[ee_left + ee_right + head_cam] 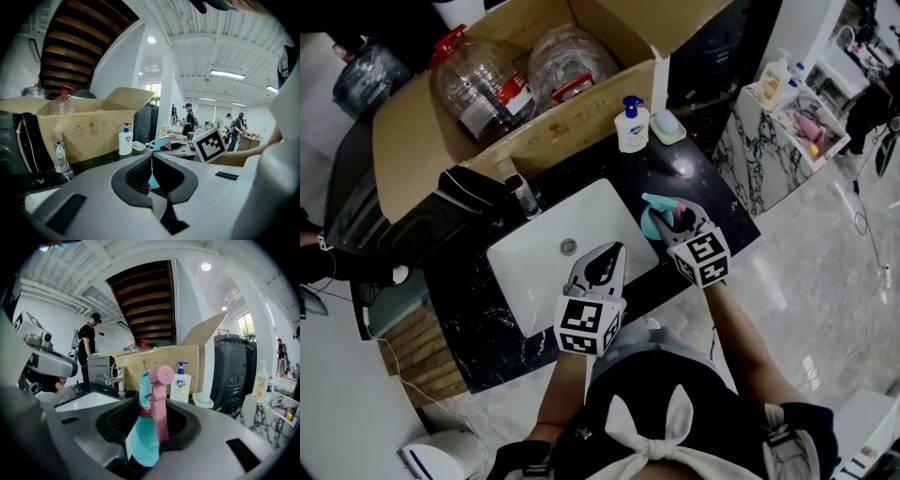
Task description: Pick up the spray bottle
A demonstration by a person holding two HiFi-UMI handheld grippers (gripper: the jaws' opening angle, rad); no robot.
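A teal spray bottle [657, 225] with a pink trigger head stands on the black countertop [698, 183] to the right of the sink. My right gripper [673, 217] is around it. In the right gripper view the spray bottle [146, 437] fills the space between the jaws of the right gripper [150, 416]: the pink trigger lies against the right jaw, and a thin dark gap shows at the left pad, so the jaws stand open. My left gripper [602, 255] hovers over the sink's front edge. In its own view the left gripper [151, 157] is shut on nothing.
The white sink basin [546, 267] has a chrome faucet [523, 195] behind it. A pump soap bottle [632, 125] and a soap dish [667, 127] stand at the back of the counter. A cardboard box [412, 141] holds plastic jugs. People stand far off.
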